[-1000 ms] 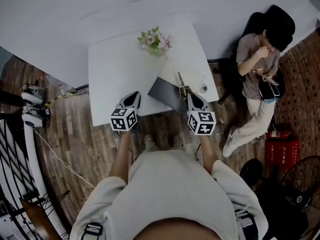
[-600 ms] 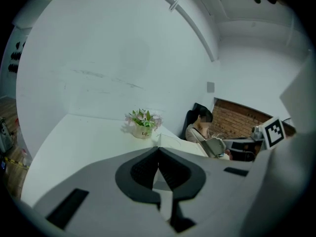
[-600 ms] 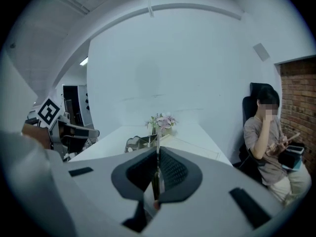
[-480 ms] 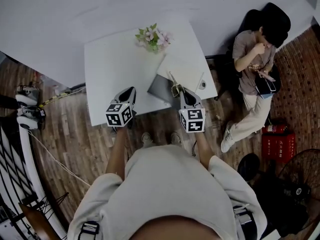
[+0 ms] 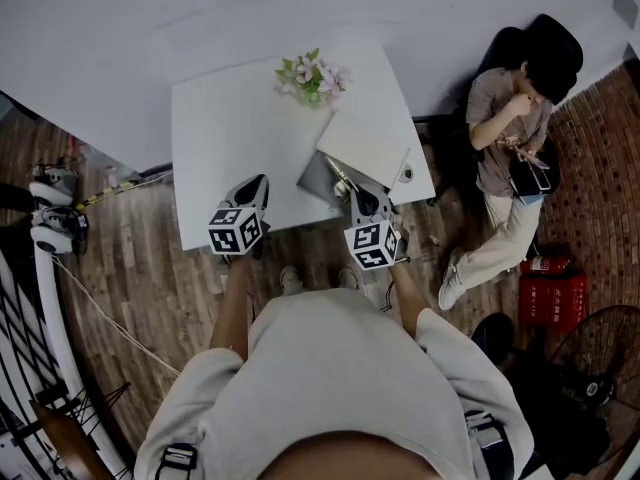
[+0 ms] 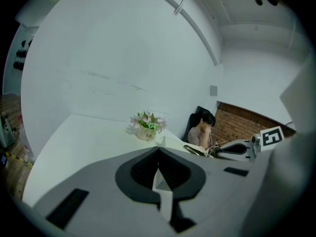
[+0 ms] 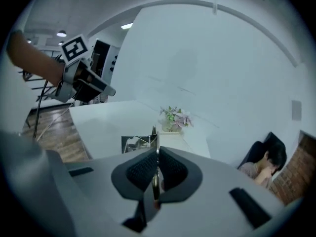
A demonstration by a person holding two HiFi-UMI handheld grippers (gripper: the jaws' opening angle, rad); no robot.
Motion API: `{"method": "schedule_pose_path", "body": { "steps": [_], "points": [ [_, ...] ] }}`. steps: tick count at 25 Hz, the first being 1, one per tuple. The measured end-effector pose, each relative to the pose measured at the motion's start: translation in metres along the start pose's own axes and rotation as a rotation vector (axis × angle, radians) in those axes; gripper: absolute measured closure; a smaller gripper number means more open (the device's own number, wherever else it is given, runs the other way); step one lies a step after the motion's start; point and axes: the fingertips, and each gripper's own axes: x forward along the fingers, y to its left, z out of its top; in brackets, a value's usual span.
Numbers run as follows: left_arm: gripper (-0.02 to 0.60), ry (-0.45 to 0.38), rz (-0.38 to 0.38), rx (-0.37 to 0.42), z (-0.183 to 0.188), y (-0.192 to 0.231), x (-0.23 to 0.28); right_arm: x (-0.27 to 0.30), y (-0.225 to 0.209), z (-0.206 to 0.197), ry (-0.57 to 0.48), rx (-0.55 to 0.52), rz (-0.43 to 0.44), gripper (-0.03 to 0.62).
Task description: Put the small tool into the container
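Right gripper [image 7: 157, 151]: I see it clenched on the small tool [image 5: 339, 177], held over the open container [image 5: 313, 181].
Left gripper [image 6: 158, 151]: closed, empty.
Flower pot [image 6: 146, 134]: print shows only in left gripper view; unreadable.

Left gripper [image 5: 259, 180], right gripper [image 5: 356, 192] seemingly closed

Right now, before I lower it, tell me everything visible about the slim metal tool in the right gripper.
The slim metal tool looks like a thin, brassy shaft; finer parts are too small to tell. It sits edge-on between the shut pads of the right gripper, with its free end poking out beyond the jaws. In the head view it slants away and leftward over the open dark grey container near the white table's front edge. Contact with the container cannot be told.
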Motion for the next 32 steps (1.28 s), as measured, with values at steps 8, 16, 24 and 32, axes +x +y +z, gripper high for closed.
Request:
{"method": "schedule_pose_path", "body": {
  "steps": [8, 16, 24, 32],
  "points": [
    [0.572, 0.002, 0.017, -0.008, -0.003, 0.000, -0.006, 0.008, 0.020, 0.002, 0.003, -0.395, 0.033, 0.588],
    [0.572, 0.004, 0.031, -0.010, -0.007, -0.002, -0.006, 0.019, 0.027, -0.012, 0.001, -0.628, 0.055, 0.588],
    [0.572, 0.008, 0.044, -0.010, -0.008, -0.002, -0.006, 0.035, 0.027, -0.029, 0.029, -0.628, 0.076, 0.588],
    [0.572, 0.019, 0.064, -0.012, -0.010, 0.001, -0.002, 0.052, 0.026, -0.044, 0.055, -0.617, 0.103, 0.586]
  ]
}}
